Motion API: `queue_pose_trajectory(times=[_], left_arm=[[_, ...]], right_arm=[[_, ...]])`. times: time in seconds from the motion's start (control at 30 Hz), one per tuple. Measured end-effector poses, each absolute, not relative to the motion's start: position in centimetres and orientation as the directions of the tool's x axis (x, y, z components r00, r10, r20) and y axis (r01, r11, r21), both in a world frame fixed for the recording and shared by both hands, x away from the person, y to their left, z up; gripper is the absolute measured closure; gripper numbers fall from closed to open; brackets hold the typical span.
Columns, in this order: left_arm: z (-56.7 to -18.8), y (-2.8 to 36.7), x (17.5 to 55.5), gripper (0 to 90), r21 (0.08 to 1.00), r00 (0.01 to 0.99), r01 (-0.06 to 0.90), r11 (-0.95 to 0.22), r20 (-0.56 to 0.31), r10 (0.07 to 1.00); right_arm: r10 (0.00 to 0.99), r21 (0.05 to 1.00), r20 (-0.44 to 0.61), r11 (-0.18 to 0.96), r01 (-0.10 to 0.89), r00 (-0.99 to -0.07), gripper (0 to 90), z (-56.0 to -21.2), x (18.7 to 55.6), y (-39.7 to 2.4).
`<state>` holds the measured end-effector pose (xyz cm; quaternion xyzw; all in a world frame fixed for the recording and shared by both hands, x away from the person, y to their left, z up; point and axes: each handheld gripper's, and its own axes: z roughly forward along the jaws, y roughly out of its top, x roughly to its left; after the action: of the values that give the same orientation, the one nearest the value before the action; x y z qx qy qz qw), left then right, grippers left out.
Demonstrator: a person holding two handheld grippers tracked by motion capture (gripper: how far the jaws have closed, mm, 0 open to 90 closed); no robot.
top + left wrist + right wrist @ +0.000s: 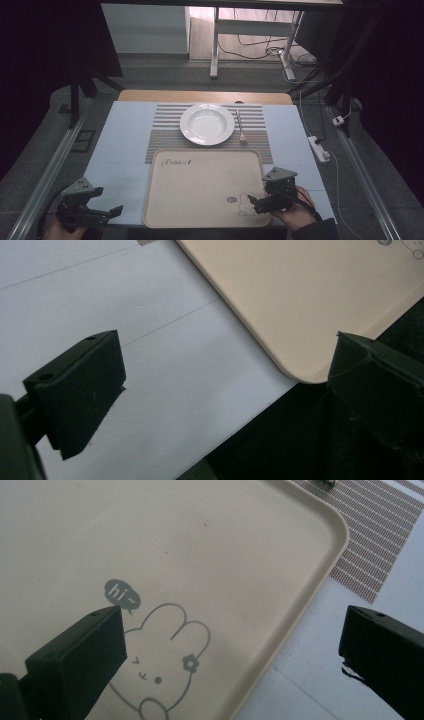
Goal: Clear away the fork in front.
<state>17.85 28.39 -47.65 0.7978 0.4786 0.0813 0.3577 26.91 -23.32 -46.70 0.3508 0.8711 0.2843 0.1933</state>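
Observation:
A beige tray (200, 185) with a rabbit drawing (165, 660) lies at the near middle of the table. Beyond it a white plate (207, 123) rests on a striped placemat (165, 131), with a fork (240, 128) to its right. My left gripper (112, 212) hovers open over the pale cloth near the tray's near left corner (300, 365). My right gripper (253, 202) is open over the tray's near right part; in the right gripper view the tray's right rim (300, 615) passes between its jaws. Neither holds anything.
A pale blue cloth (120, 150) covers the table. A power strip (319, 148) with cables lies on the floor at the right. Metal rails (50, 170) run along both sides, and desk legs (215, 45) stand beyond the table.

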Motion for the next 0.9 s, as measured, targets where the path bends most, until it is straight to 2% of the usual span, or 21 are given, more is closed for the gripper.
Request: queue_pose_trajectory(times=[0.33, 0.57, 0.63, 0.9], left_arm=[[-47.7, 28.4, 17.9, 2.3, 0.648, 0.530, 0.706, -0.287, -0.214, 0.821], [-47.7, 28.4, 17.9, 2.3, 0.646, 0.529, 0.707, -0.288, -0.214, 0.821], [-47.7, 28.4, 17.9, 2.3, 0.645, 0.529, 0.707, -0.288, -0.214, 0.821], [-47.7, 28.4, 17.9, 2.3, 0.646, 0.531, 0.707, -0.286, -0.217, 0.819]], right_arm=[[0.708, 0.593, -0.149, 0.623, 0.511, -0.690, 0.0, -47.1, 28.7, -22.2], [0.683, 0.570, -0.232, 0.673, 0.472, -0.693, 0.0, -47.3, 30.1, -21.3], [0.657, 0.549, -0.290, 0.710, 0.441, -0.696, 0.0, -47.4, 30.8, -20.8], [0.611, 0.491, -0.385, 0.770, 0.407, -0.692, 0.0, -48.0, 33.3, -20.0]])
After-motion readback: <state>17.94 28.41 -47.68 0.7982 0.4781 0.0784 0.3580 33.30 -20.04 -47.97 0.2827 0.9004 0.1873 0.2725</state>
